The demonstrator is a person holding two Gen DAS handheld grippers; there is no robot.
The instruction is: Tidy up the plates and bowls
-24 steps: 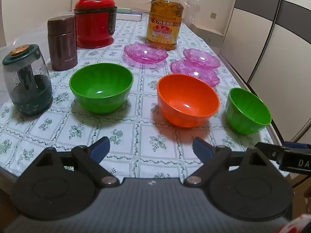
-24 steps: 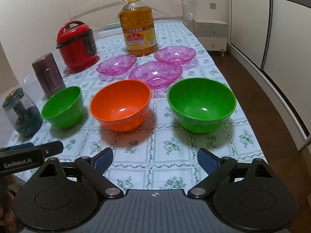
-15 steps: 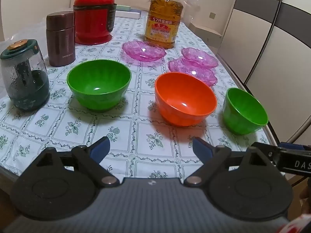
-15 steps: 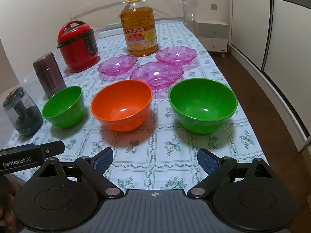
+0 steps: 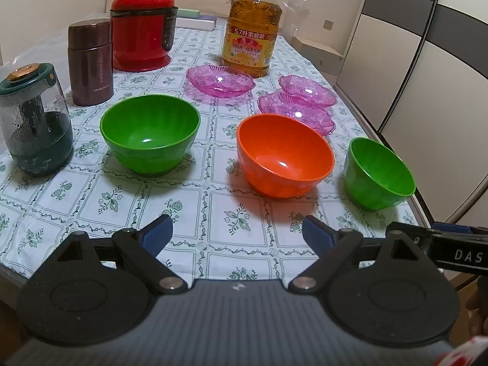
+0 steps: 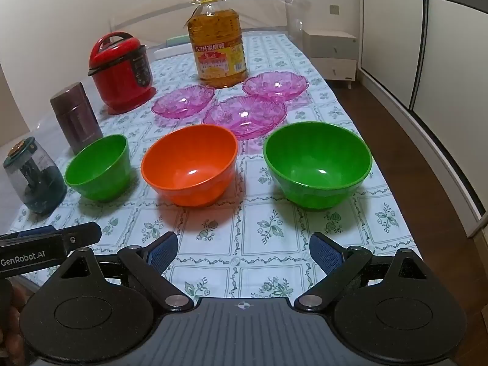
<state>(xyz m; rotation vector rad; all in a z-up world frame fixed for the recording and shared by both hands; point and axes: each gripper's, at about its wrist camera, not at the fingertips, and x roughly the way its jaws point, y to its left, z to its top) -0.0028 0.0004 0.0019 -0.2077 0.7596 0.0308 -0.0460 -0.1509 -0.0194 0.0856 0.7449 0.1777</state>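
Left gripper [image 5: 238,234]: jaws wide, nothing between them, hovering over the near table edge. Right gripper [image 6: 244,247]: jaws wide, empty, at the same near edge.

Table [image 6: 231,244]: floral cloth. Near row, left to right: left green bowl [image 5: 150,134], orange bowl [image 5: 285,155], right green bowl [image 6: 317,164]. All three stand upright, apart from each other.

Farther back: three pink plates [image 6: 245,116]. The middle one lies just behind the orange bowl; two flank it farther off, left and right.

Far side: oil bottle [image 6: 217,55], red cooker [image 5: 143,27]. Left edge: brown flask [image 5: 90,62], green jar [image 5: 33,119].
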